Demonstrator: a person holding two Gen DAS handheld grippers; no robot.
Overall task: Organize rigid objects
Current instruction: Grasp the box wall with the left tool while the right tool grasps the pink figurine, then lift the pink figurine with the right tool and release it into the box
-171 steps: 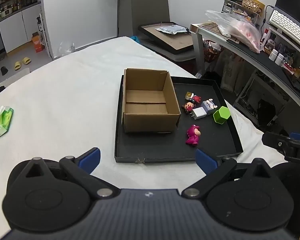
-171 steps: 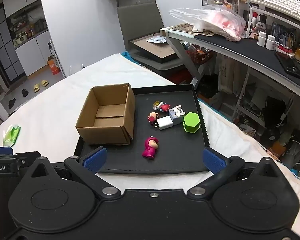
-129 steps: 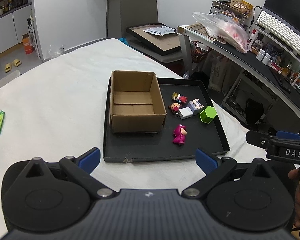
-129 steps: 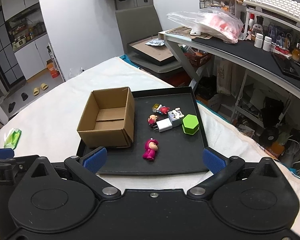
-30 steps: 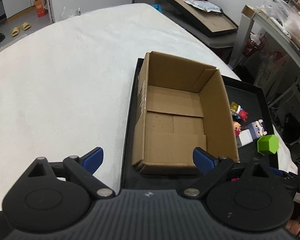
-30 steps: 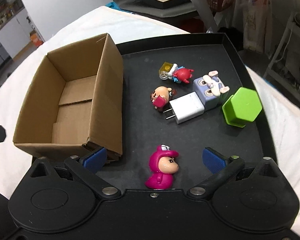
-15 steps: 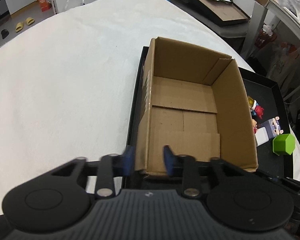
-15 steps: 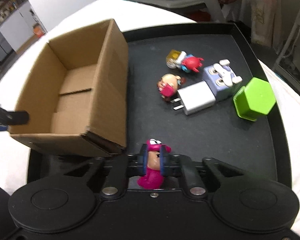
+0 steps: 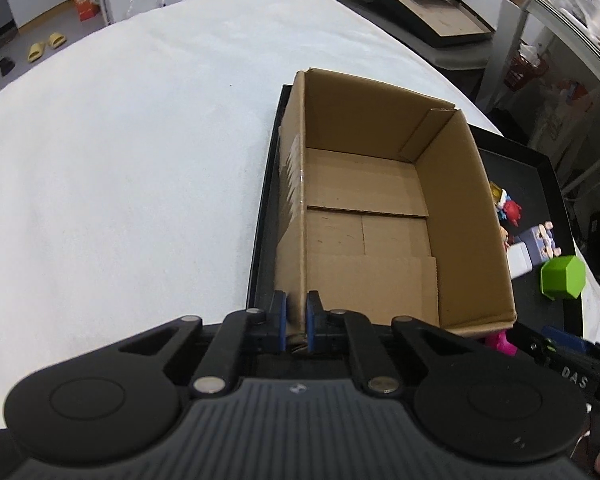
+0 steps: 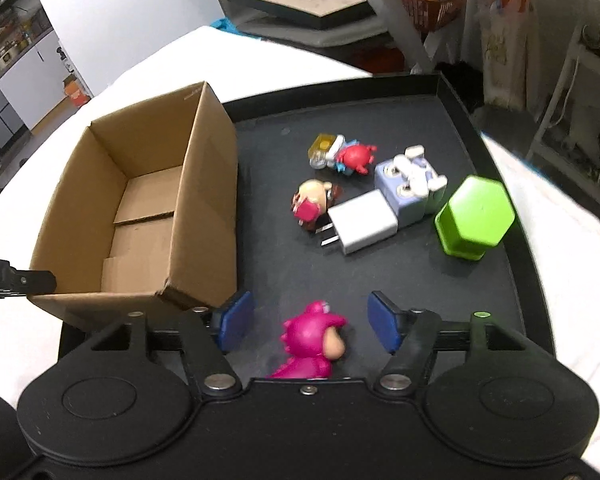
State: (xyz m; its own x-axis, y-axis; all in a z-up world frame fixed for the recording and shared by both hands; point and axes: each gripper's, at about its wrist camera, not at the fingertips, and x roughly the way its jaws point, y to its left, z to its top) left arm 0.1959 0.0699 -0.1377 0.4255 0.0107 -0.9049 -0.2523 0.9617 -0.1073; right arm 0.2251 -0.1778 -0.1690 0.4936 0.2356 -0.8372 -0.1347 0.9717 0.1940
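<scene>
Open brown cardboard box (image 9: 380,216) along the left edge of the shallow black tray (image 10: 516,248), its near wall clenched by the left tongs (image 9: 296,320). Pink dinosaur figurine (image 10: 312,340) near the tray's front edge, between the just-reopened, released right tongs (image 10: 310,322), untouched.

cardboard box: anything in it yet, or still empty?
Empty. The cardboard box shows only bare floor flaps in both views; the pink figure lies outside on the black tray.
</scene>
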